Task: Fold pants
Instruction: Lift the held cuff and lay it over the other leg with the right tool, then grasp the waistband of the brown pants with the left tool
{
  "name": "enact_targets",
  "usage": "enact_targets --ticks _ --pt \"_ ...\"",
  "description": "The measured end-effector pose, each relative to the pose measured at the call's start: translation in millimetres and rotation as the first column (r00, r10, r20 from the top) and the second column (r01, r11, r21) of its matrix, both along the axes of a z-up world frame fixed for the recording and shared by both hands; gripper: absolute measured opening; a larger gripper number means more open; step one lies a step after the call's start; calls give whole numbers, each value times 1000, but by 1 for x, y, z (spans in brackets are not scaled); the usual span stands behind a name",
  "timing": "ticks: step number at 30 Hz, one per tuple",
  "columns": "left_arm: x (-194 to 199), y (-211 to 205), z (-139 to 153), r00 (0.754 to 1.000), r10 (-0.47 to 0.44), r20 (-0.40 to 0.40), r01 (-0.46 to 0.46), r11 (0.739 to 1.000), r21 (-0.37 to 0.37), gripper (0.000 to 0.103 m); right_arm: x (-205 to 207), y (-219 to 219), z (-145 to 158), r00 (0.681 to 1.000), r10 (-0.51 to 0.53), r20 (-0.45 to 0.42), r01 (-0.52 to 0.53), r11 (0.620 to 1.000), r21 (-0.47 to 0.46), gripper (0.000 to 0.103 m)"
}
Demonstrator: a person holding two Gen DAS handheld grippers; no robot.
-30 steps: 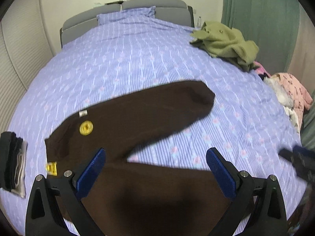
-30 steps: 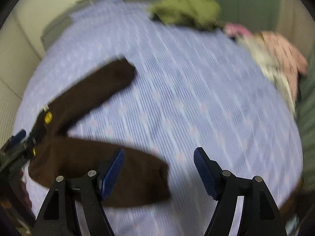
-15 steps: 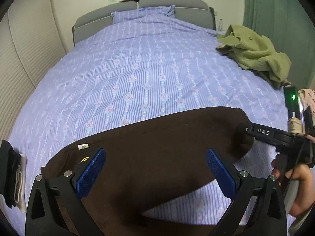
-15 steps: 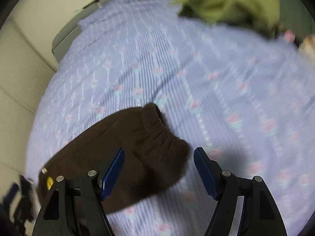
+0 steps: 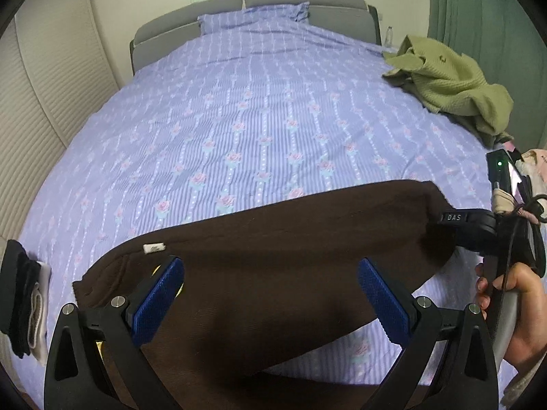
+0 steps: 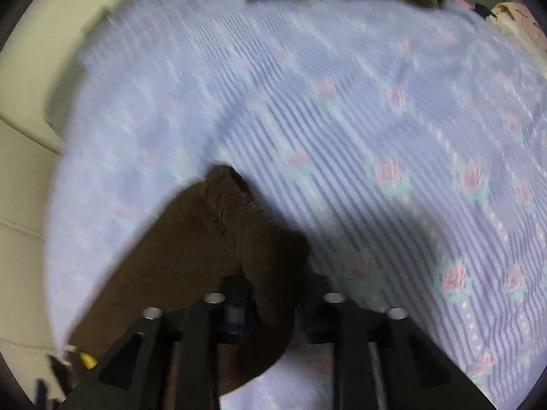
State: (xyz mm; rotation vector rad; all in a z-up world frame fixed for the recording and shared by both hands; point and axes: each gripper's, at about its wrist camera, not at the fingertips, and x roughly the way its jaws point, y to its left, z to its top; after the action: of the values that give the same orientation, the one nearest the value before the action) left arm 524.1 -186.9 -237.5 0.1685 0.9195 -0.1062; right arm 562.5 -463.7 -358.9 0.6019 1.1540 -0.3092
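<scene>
Your brown pants [image 5: 280, 253] lie spread on the lilac flowered bedspread [image 5: 273, 109], at its near end, far from the grey headboard [image 5: 246, 7]; one leg runs across the bedspread toward your right, and a second part of the garment shows darker below it at the bottom of the left wrist view; a small white label [image 5: 154, 248] sits on the pants near the waist end, on the side away from the headboard's right corner.

Your left gripper [image 5: 270, 290] hangs over the pants with its blue pads [image 5: 157, 294] spread wide and nothing between them; cloth shows in the gap, but the pads do not pinch it.

Your right gripper [image 6: 273, 302] is clenched on the ribbed cuff of the leg, the end of the pants that lies toward the right side of the bedspread; brown cloth bunches between its closed fingers, though that view is blurred; from the left wrist view its black body meets the cuff, with your right hand [image 5: 516, 311] wrapped round the handle.

An olive green garment [image 5: 451, 78] is heaped on the bedspread near the headboard's right end, well apart from the pants; a dark folded pile [image 5: 20, 294] rests at the bedspread's left edge, near the waist.
</scene>
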Motion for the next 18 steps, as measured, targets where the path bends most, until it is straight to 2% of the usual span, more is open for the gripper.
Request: enact_targets --ticks 2,3,7,9,11,14,18 --pt "-4 9 4 1000 6 11 -6 1000 -3 103 -14 6 18 999 -34 22 36 991 -130 73" --pt "-7 15 6 1000 8 14 -8 1000 -3 103 -22 9 27 998 -51 39 57 983 -174 78" --pt "-24 47 20 999 8 38 -7 999 -31 103 -77 34 82 987 -66 146 104 957 -271 79" --pt "-36 67 29 999 20 48 -18 999 -44 103 -110 61 109 984 2 177 59 939 -338 79" --pt "-51 90 38 999 22 47 -19 998 -65 103 -137 79 129 983 60 175 9 931 -366 79" --pt "-79 125 50 998 32 52 -28 997 -78 103 -175 107 146 981 98 170 -38 945 -326 79" --pt "-119 173 56 997 73 30 -70 994 -80 103 -232 142 150 985 58 162 -10 960 -280 79"
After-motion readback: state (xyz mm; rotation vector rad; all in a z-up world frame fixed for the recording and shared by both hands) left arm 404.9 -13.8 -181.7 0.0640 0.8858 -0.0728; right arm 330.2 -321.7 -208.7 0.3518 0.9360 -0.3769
